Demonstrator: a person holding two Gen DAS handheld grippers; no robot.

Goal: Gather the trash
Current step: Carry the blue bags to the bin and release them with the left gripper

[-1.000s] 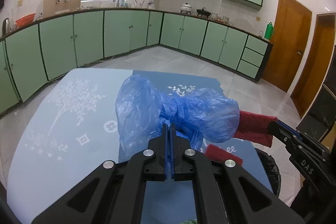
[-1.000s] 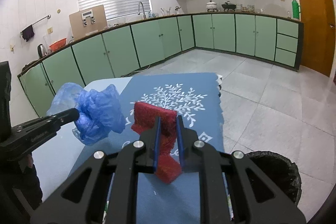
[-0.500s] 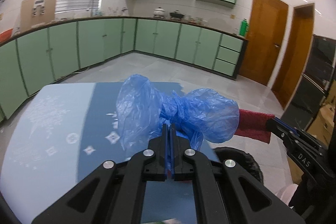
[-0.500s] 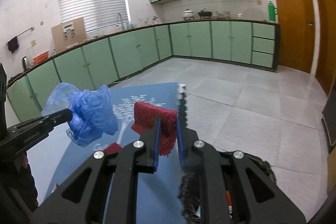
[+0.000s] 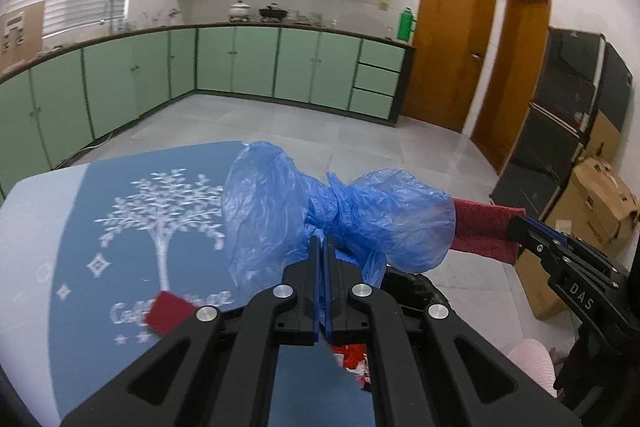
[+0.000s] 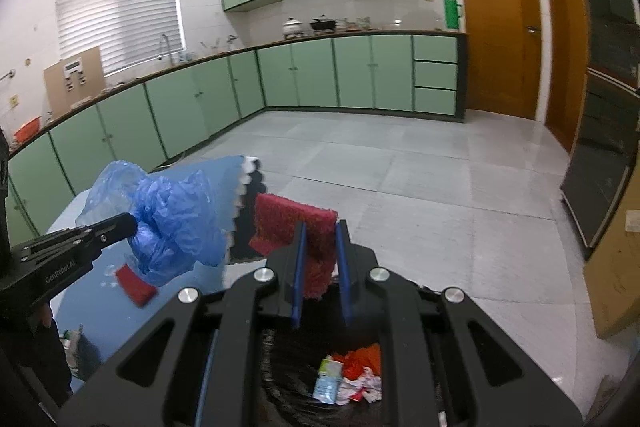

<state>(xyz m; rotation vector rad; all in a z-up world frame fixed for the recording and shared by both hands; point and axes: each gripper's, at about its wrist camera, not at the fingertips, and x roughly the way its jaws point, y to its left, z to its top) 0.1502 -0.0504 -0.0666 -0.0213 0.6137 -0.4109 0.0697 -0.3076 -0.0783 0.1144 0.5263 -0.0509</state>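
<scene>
1. The left claw (image 5: 320, 251) is pinching a crumpled blue plastic bag (image 5: 336, 215) above the worktop (image 5: 80, 227) edge.
2. The right claw (image 6: 320, 247) is clamping a red scouring pad (image 6: 296, 223) over the black trash bin (image 6: 288, 367).
3. A second red pad (image 5: 168, 311) is lying on the worktop.

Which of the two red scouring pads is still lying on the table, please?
The smaller red pad lies loose on the blue tablecloth, below the blue plastic bag. The larger red pad is clamped in the right gripper, above the bin.
</scene>
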